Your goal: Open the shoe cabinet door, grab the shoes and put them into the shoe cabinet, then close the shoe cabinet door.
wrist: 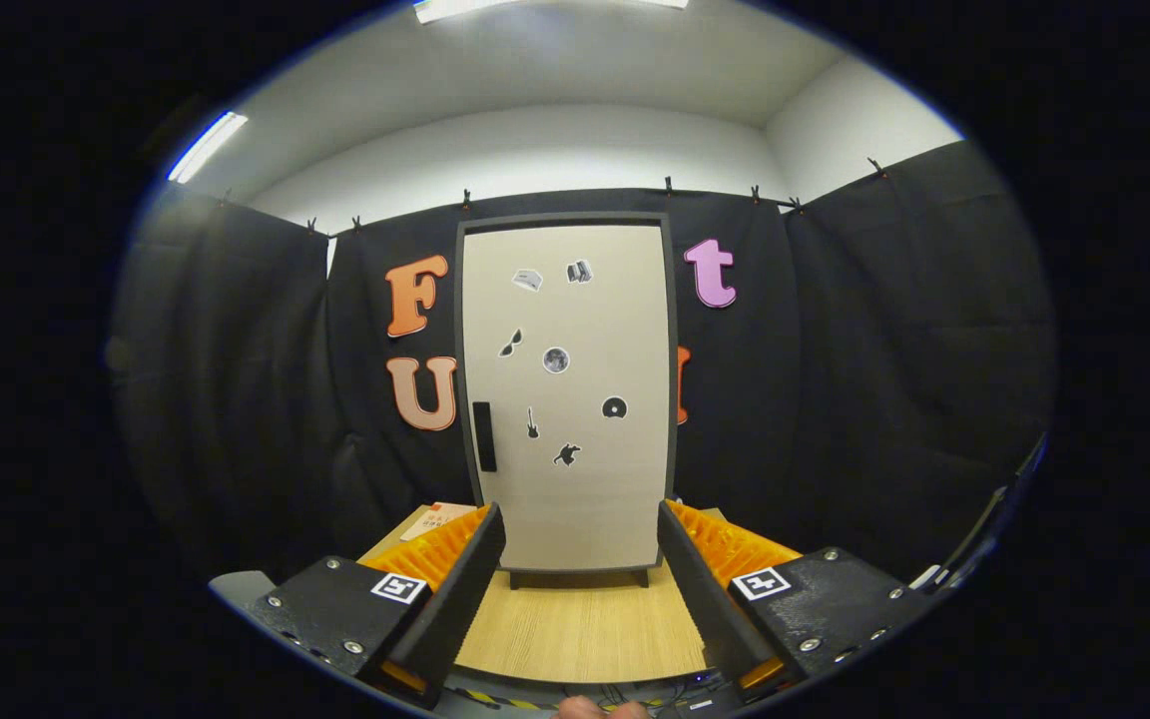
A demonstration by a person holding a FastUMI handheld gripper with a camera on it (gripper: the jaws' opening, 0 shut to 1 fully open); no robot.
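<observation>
A tall shoe cabinet (567, 399) stands upright on the wooden table (580, 629), straight ahead beyond my fingers. Its beige door is shut, framed in dark grey and dotted with several small stickers. A dark vertical handle (484, 436) sits on the door's left side, at mid height. My gripper (581, 544) is open, its two fingers spread wide with nothing between them. The cabinet's foot lies just beyond the fingertips.
A small card or booklet (437, 519) lies on the table left of the cabinet, behind my left finger. Black cloth walls close the booth behind and on both sides. Cables and a striped tape edge run along the table's near edge (495, 699).
</observation>
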